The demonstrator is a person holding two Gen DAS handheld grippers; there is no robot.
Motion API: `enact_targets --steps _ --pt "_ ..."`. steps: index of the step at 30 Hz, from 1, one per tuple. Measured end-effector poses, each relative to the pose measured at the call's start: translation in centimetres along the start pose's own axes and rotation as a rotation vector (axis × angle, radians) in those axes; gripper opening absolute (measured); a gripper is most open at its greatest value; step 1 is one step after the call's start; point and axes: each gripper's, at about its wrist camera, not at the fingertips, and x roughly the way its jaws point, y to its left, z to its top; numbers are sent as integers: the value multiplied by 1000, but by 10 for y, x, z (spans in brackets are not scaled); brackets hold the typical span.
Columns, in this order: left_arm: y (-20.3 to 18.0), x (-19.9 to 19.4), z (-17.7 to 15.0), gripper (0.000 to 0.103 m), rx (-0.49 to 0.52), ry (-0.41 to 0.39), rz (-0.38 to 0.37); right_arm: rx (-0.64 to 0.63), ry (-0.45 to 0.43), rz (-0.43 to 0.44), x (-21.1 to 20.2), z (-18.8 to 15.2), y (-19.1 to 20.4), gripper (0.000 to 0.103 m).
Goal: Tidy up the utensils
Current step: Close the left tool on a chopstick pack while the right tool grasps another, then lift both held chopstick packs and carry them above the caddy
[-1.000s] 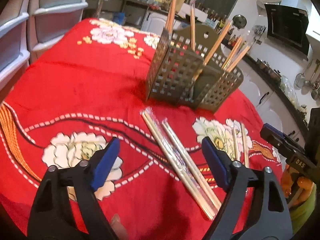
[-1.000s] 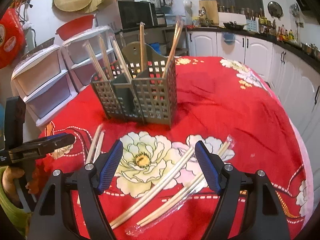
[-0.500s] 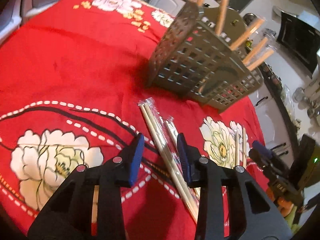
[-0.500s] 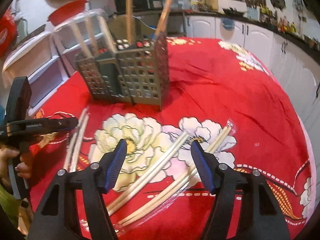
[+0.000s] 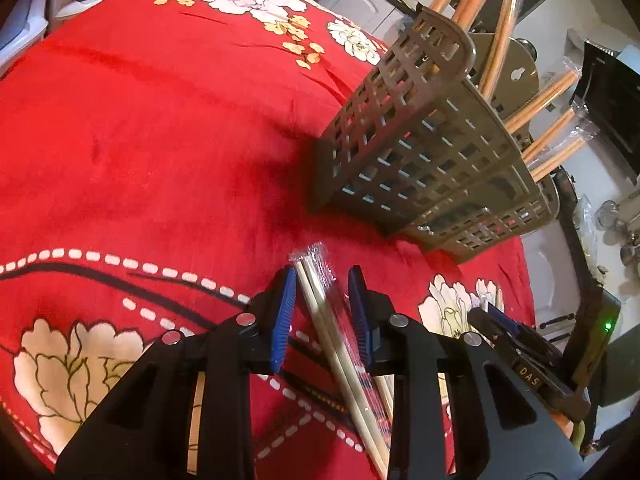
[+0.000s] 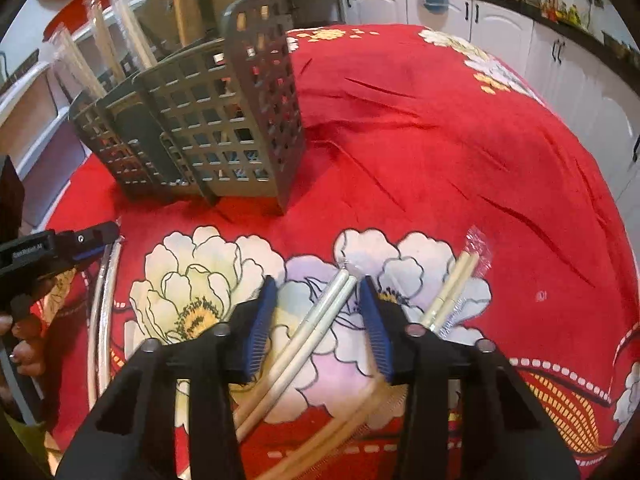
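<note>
White kitchen cabinets (image 6: 500,28), plastic drawers (image 5: 24,28), dim light

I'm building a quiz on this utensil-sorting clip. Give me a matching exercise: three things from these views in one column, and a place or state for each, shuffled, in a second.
Things:
1. utensil basket
2. left gripper
3. wrapped pair of chopsticks

Places or states:
A. lying flat on the red cloth, outside the right gripper
B. standing upright with chopsticks in it
C. astride a wrapped pair of chopsticks

Pairs: 1-B, 2-C, 3-A

Red floral tablecloth (image 6: 440,128), grey utensil caddy (image 6: 208,128), wrapped chopstick pairs (image 6: 316,320) lying loose
</note>
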Motion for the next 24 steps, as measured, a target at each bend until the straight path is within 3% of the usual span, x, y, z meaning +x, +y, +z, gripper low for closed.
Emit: enact_targets --steps 2,6,11,17,24 --pt "-2 3 3 21 4 1 10 -2 -2 7 1 2 2 22" --pt "-5 9 8 19 14 0 33 -4 -4 36 2 7 8 18" --pt "-6 10 8 10 40 -11 66 -14 -8 107 0 13 20 12" --pt "-6 -2 7 8 43 -28 29 -57 -44 167 -17 17 38 10" --pt "-27 -38 2 6 112 -112 -20 -118 -129 204 -56 25 57 8"
